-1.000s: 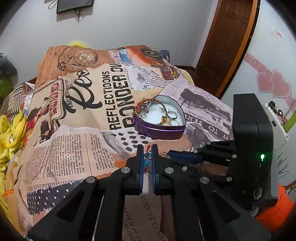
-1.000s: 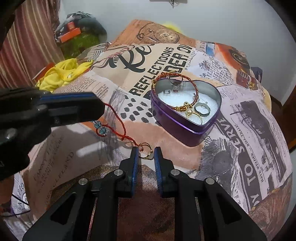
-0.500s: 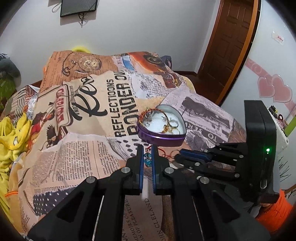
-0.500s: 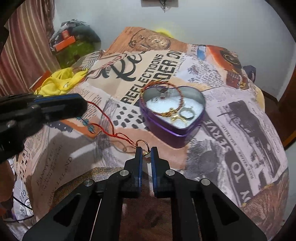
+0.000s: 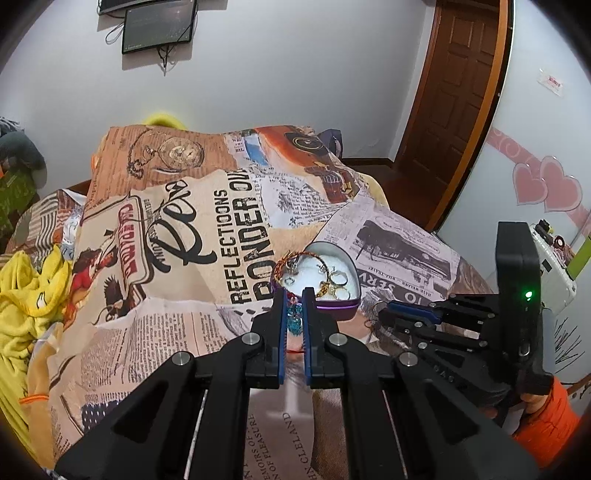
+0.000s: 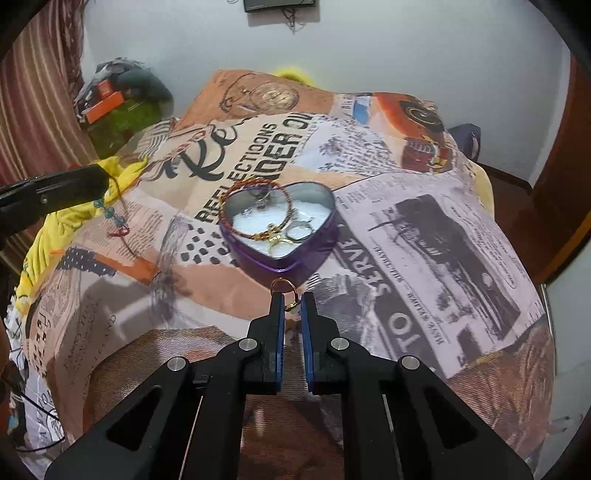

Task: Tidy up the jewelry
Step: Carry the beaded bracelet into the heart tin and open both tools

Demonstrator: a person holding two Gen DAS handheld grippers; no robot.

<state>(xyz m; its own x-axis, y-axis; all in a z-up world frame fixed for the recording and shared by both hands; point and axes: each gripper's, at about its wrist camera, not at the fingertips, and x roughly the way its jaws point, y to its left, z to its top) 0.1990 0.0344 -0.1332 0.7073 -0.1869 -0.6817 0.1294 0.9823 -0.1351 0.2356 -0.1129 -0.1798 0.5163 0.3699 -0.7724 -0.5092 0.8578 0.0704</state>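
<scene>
From the left wrist, the left gripper [image 5: 293, 295] was pressed together on a red cord necklace [image 5: 294, 320], its turquoise beads caught between the blue pads and a bit of red cord showing lower in the gap. Just past the fingertips sat a purple heart-shaped tin [image 5: 340, 306] on the bedspread [image 5: 155, 317], holding a braided red-and-gold bracelet [image 5: 291, 256] and several rings [image 5: 338, 278]. The bedspread's newspaper print read "REFLECTIOONS" and "PONDER", with "TO SERVE" upside down beside the tin and "OF PLEASURE" and "CLEAND" near the lower edge. To the right the right gripper [image 5: 384, 314] pointed toward the tin, a green light lit on its body and an orange sleeve [image 5: 546, 421] behind it. A dark screen [image 5: 159, 24] hung on the wall, and pink heart stickers [image 5: 546, 184] marked the right-hand wall near a wooden door [image 5: 454, 92].

From the right wrist, the right gripper [image 6: 291, 297] was closed on the necklace's gold ring clasp [image 6: 283, 286], which stood up just above the fingertips, right in front of the tin [image 6: 280, 258]. The left gripper [image 6: 55, 190] entered from the left, and the necklace [image 6: 118, 221] hung from its tip, beads and red cord dangling above the bedspread [image 6: 424, 240]. The print read "REFLECTIOONS" and "TO SERVE". Yellow cloth [image 6: 66, 221] lay at the left edge.
</scene>
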